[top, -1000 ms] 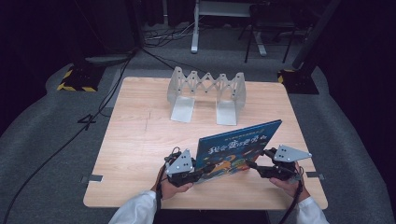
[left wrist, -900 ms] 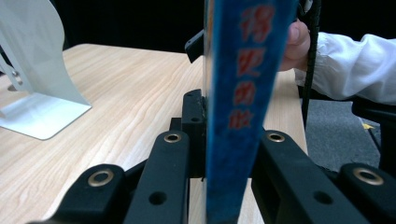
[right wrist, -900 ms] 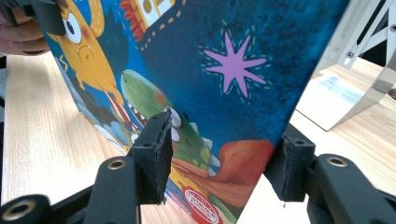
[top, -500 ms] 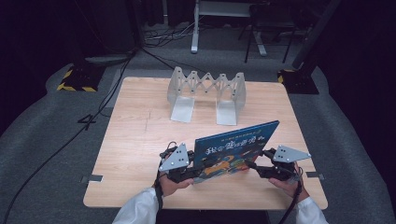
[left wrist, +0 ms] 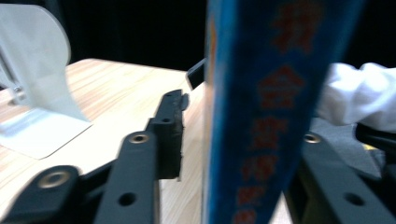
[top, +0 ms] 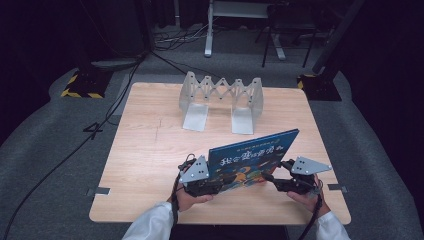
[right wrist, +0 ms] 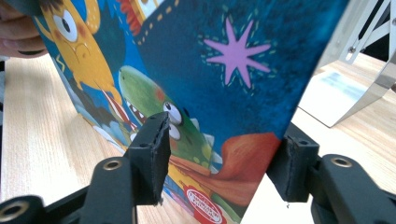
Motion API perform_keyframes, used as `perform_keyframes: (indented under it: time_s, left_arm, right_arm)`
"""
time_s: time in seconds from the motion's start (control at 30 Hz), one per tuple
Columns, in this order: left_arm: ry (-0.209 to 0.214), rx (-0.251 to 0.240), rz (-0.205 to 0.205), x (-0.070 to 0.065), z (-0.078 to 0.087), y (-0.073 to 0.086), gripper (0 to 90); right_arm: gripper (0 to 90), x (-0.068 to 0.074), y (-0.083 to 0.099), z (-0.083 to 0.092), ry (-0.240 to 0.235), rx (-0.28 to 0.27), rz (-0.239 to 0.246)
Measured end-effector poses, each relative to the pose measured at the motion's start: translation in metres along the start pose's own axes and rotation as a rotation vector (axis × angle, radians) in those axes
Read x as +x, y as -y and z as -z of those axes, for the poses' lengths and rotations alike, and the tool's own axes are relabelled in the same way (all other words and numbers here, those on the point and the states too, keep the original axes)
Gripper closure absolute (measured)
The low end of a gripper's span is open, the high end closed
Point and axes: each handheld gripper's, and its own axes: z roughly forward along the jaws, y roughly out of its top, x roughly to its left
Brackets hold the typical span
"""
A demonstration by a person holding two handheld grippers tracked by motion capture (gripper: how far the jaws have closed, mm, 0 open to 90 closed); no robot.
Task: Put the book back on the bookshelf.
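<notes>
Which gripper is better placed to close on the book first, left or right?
Probably left. The left gripper has the book's spine between its jaws, with a narrow gap at the visible pad. The right gripper straddles a lower corner, jaws wide apart.

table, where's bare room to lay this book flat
The table is bare left of the book, and in the strip between the book and the expandable metal book rack. The near edge is crowded by both grippers and hands.
</notes>
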Motion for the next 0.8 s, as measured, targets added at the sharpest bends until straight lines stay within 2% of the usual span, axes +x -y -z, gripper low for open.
perform_keyframes:
  time_s: [0.1, 0.17, 0.23, 0.27, 0.43, 0.6, 0.63, 0.8]
  left_arm:
    - [-0.009, -0.004, 0.001, 0.001, 0.001, 0.000, 60.8]
    - [-0.003, -0.014, -0.005, 0.000, 0.002, 0.000, 71.0]
    - [0.006, -0.017, -0.014, 0.000, 0.002, -0.001, 76.7]
    - [-0.003, -0.016, -0.018, 0.000, 0.002, -0.001, 78.6]
    - [0.018, -0.012, -0.018, 0.002, 0.002, -0.001, 81.9]
    - [0.018, -0.006, -0.015, 0.005, 0.003, -0.002, 82.3]
    - [0.012, -0.003, -0.017, 0.006, 0.003, -0.003, 82.4]
    - [-0.011, 0.007, -0.032, 0.007, 0.003, -0.004, 82.2]
  right_arm:
    - [43.4, 0.001, 0.001, -0.002, 0.008, 0.014, 0.006]
    - [42.7, 0.001, 0.001, -0.003, 0.007, 0.017, 0.001]
    - [40.6, 0.002, 0.002, -0.004, 0.005, 0.024, -0.001]
    - [39.2, 0.002, 0.002, -0.005, 0.006, 0.034, -0.001]
    - [32.5, 0.003, 0.006, -0.002, 0.009, 0.044, 0.004]
    - [31.4, -0.006, 0.018, 0.009, 0.043, 0.075, -0.042]
    - [31.4, -0.010, 0.025, 0.015, 0.055, 0.092, -0.067]
    - [31.4, -0.019, 0.038, 0.019, 0.091, 0.142, -0.107]
